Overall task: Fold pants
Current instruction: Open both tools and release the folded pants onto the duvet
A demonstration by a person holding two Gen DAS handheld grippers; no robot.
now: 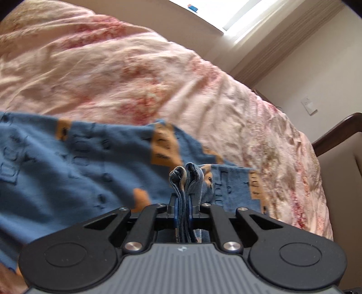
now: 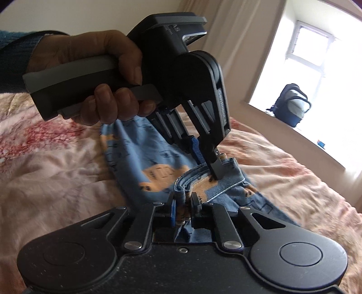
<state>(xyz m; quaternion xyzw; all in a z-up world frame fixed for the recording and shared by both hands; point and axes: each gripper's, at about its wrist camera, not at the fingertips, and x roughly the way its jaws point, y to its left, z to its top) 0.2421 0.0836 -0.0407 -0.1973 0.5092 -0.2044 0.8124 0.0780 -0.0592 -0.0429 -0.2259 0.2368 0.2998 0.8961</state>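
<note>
In the left wrist view we find the pants point(image 1: 74, 162), blue with orange patches and dark print, spread over the left and centre of the bed point(image 1: 126, 74), which carries a crumpled pink floral cover. Toward the middle, the left claw point(image 1: 183, 192) is clenched on a bunched, many-layered edge of the pants; the folded layers stand up between its pads. Further right the cover runs to a dark wooden bed frame point(image 1: 334, 133), with a wall switch point(image 1: 309, 106) above it and a bright window point(image 1: 228, 11) at the top.

In the right wrist view we note, at the left, a hand point(image 2: 90, 74) in a dark sleeve point(image 2: 15, 58) gripping the handle of the left claw point(image 2: 215, 169). That claw points downward, and its fingertips pinch the hemmed edge of the pants point(image 2: 135, 158). Just below, at centre, the right claw point(image 2: 183, 199) is likewise clenched on gathered cloth of the same edge, close beside the other grip. The pants hang from both claws and trail back over the bed point(image 2: 56, 176). At the far right a dark backpack point(image 2: 291, 105) sits on the window ledge point(image 2: 316, 144).
</note>
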